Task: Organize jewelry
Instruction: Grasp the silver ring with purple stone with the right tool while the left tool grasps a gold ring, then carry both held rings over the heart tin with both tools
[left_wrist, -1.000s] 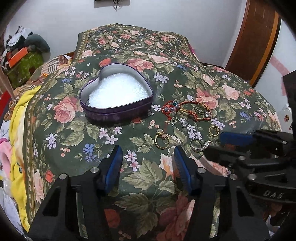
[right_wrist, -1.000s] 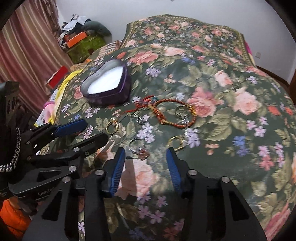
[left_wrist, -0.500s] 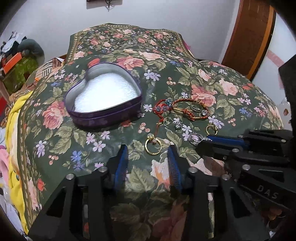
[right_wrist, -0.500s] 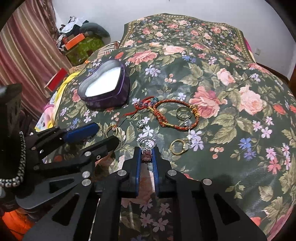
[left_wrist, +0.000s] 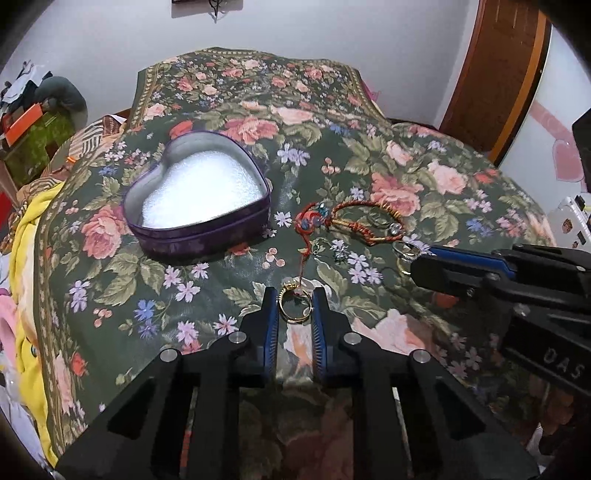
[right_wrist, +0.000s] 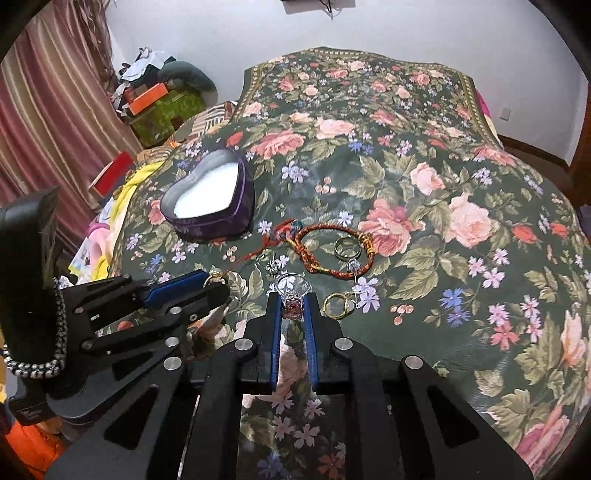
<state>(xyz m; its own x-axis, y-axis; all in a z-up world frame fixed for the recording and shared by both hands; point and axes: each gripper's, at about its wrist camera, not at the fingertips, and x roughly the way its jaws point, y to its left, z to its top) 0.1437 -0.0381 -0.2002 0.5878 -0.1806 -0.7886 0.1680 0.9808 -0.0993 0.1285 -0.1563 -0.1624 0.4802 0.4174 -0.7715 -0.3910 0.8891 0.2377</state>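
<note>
In the left wrist view my left gripper (left_wrist: 294, 307) is shut on a gold ring (left_wrist: 294, 304) just above the floral cloth. From the right wrist view, my right gripper (right_wrist: 292, 306) is shut on a silver ring with a pink stone (right_wrist: 293, 295). The open purple heart-shaped box (left_wrist: 199, 236) with white foam lining stands to the far left of both grippers, also seen as the box (right_wrist: 221, 221). A red braided bracelet (right_wrist: 328, 269), a plain silver ring (right_wrist: 347, 248), a second gold ring (right_wrist: 338, 304) and a small silver stud (right_wrist: 273, 264) lie on the cloth.
The floral cloth (right_wrist: 443, 184) covers a bed that falls away at its left edge toward yellow bedding (left_wrist: 26, 258). Cluttered boxes (right_wrist: 155, 99) and a striped curtain (right_wrist: 55, 110) stand at the far left. A wooden door (left_wrist: 491, 74) is at the right.
My left gripper has moved forward and shut on the gold ring. My right gripper shut on the pink-stone ring and now holds it slightly higher.
</note>
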